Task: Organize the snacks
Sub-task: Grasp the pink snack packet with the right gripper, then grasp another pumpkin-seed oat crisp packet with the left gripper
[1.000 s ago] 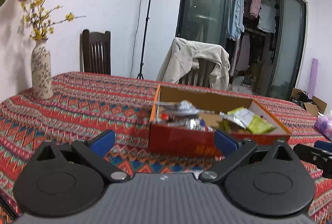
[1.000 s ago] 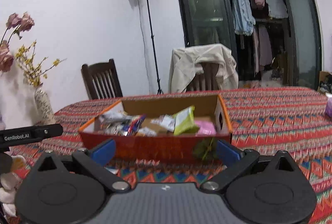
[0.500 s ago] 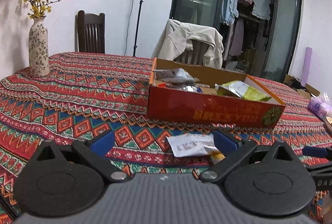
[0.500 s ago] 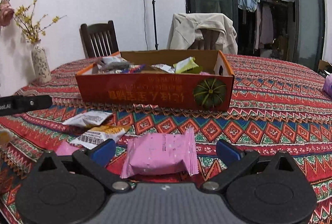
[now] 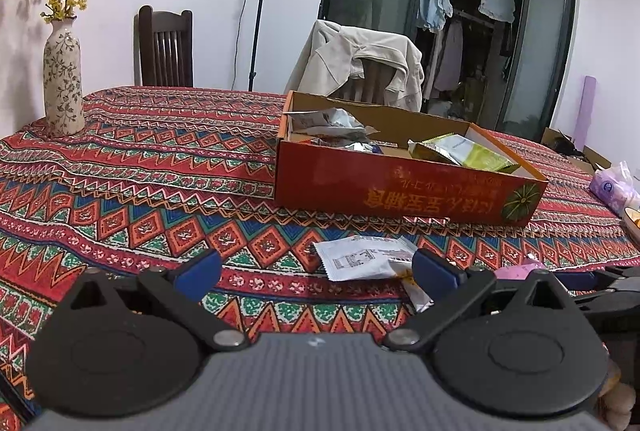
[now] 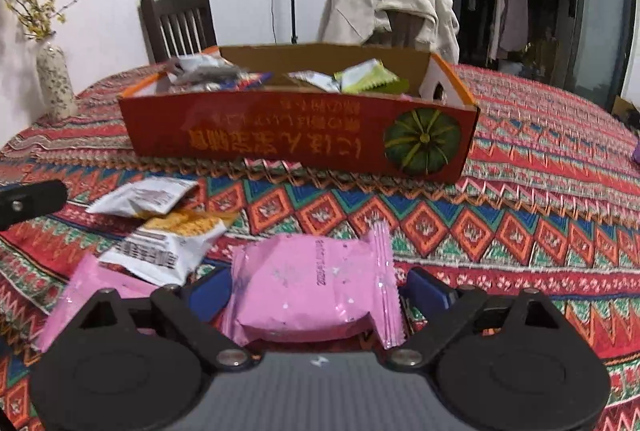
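An orange-red cardboard box holding several snack packets stands on the patterned tablecloth. A pink snack packet lies flat in front of it, between the jaws of my right gripper. Those jaws are closing, and the blue pads flank the packet's ends with no clear press. To its left lie a yellow-and-white packet, a white packet and a second pink packet. My left gripper hangs open over the cloth with nothing between its fingers. The white packet lies by its right finger, short of the box.
A flowered vase stands at the table's far left. Behind the table are a dark wooden chair and a chair draped with a beige coat. A purple tissue pack lies at the right edge.
My right gripper has sunk and tipped down onto the loose packets, and its jaws have narrowed around the pink one. The left gripper has dropped a little, bringing the white packet into view.
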`<state>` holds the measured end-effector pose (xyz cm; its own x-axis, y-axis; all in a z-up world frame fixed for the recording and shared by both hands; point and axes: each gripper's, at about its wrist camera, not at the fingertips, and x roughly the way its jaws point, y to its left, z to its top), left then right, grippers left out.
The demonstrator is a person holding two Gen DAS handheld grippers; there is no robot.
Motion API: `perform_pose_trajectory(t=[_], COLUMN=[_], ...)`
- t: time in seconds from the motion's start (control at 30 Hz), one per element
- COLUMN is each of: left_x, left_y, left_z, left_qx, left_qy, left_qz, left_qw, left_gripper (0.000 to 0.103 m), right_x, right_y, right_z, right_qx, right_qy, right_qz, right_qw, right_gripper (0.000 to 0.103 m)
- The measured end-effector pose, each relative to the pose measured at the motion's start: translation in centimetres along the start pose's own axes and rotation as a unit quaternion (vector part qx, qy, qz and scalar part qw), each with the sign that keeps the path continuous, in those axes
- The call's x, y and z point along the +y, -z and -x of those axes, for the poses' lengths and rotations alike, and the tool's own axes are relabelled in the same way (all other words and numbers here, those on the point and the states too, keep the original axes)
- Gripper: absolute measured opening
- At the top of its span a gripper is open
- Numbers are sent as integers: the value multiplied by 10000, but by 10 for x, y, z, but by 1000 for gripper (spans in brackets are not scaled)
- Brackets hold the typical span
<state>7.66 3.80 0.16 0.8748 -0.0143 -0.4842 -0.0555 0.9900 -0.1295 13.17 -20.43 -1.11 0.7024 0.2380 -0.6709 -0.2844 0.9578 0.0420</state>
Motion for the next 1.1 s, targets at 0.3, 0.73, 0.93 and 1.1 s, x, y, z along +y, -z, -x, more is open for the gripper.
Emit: perform_pose_trajectory(t=[0.3, 0.73, 0.93, 1.1], left_x=[-12, -36, -55, -71], left_y=[1, 0, -1, -1], left_z=[-6, -19, -33, -49], left_qx=[134, 439, 717, 1000], left_qy=[82, 178, 263, 227], left_qz=[-124, -221, -238, -252], left_qw=[9998, 9986, 9968, 9944], left_gripper=[103, 103, 103, 103], right_x=[4, -15, -32, -46], right_y=[2, 2, 0, -1], right_z=[3, 19, 31, 34], right_qx=[-104, -467, -770, -878], right_qy=[-53, -259, -159, -56], right_qz=[151, -180, -323, -423], right_qw=[9998, 9984, 9964, 9952], right_gripper=[84, 70, 70, 70])
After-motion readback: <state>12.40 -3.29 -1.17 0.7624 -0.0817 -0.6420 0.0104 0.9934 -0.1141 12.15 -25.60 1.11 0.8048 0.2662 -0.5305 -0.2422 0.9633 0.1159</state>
